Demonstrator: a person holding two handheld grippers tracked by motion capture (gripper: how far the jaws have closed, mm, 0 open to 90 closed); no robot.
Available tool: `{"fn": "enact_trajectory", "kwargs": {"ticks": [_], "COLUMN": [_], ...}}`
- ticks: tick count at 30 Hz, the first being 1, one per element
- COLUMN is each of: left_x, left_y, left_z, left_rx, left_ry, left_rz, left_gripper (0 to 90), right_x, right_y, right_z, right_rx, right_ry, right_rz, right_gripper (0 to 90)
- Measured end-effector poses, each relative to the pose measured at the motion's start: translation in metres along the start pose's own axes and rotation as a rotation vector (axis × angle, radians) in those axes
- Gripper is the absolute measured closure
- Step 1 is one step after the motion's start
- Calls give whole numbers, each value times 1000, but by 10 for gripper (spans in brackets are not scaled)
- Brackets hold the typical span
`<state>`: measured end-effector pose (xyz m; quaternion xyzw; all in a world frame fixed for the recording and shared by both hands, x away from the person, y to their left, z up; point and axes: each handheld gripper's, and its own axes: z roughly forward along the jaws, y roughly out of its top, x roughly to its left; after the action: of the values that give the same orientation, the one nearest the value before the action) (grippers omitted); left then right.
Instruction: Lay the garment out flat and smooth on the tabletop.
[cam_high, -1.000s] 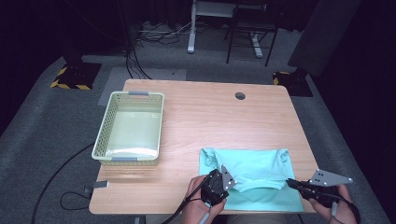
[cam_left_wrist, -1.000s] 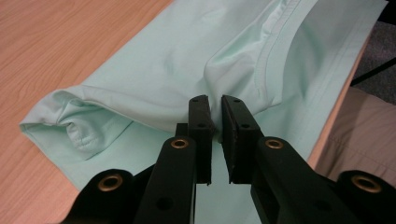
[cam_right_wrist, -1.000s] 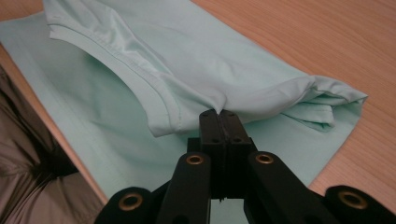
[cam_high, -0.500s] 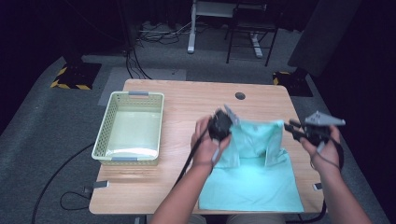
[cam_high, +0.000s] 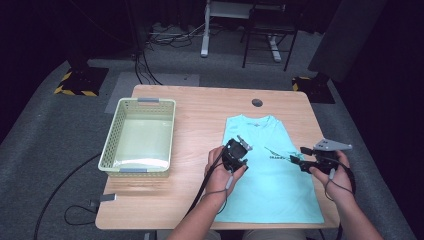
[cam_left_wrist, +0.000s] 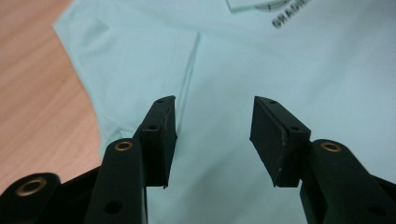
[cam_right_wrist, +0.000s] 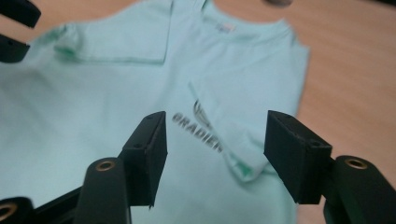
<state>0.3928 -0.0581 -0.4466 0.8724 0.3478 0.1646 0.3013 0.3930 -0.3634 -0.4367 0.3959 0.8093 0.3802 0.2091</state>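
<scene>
Both sleeves now lay folded onto the T-shirt (cam_high: 272, 170), so the left gripper (cam_high: 239, 151) and right gripper (cam_high: 299, 159) had just opened their jaws, empty.

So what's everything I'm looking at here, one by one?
T-shirt: one, light turquoise with dark chest print, flat on the table's right half, both sleeves folded inward.
Basket: one, pale yellow-green, on the table's left side, apart from the shirt.
Table: one, light wood, round hole near the far edge.
Chair: one, dark, on the floor beyond the table.
Left tool: one, black, jaws open over the shirt's left edge, nothing between them.
Right tool: one, black, jaws open over the shirt's right side, nothing held.
</scene>
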Motion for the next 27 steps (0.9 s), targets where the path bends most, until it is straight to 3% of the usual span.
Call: {"fn": "enact_trajectory", "kwargs": {"ticks": [5, 8, 9, 10, 11, 14, 17, 21, 27], "left_x": [-1, 1, 2, 2, 4, 6, 7, 5, -4], "left_y": [-13, -15, -17, -17, -21, -25, -33, -46, -58], "left_z": [15, 22, 29, 29, 34, 34, 32, 31, 26], "left_rx": [32, 43, 79, 79, 87, 61, 25, -49, -99], "left_ry": [-22, -9, -3, -3, -33, -47, -62, -70, -77], "left_rz": [12, 26, 25, 25, 9, -9, -20, -45, -39], "left_gripper": [463, 396, 394, 393, 391, 392, 390, 384, 381], "right_x": [2, -4, -6, -6, -9, -11, -15, -13, -11], "right_y": [-19, -27, -29, -29, -32, -37, -45, -53, -64], "right_z": [27, 41, 43, 43, 46, 46, 43, 38, 27], "right_rx": [93, 127, 133, 133, 139, 153, 131, 93, 70], "right_ry": [30, -13, -9, -9, 4, 5, 20, 10, 21], "right_rz": [-11, -16, -11, -11, -8, -22, 19, 28, 30], "right_gripper": [379, 364, 365, 365, 360, 358, 359, 365, 384]}}
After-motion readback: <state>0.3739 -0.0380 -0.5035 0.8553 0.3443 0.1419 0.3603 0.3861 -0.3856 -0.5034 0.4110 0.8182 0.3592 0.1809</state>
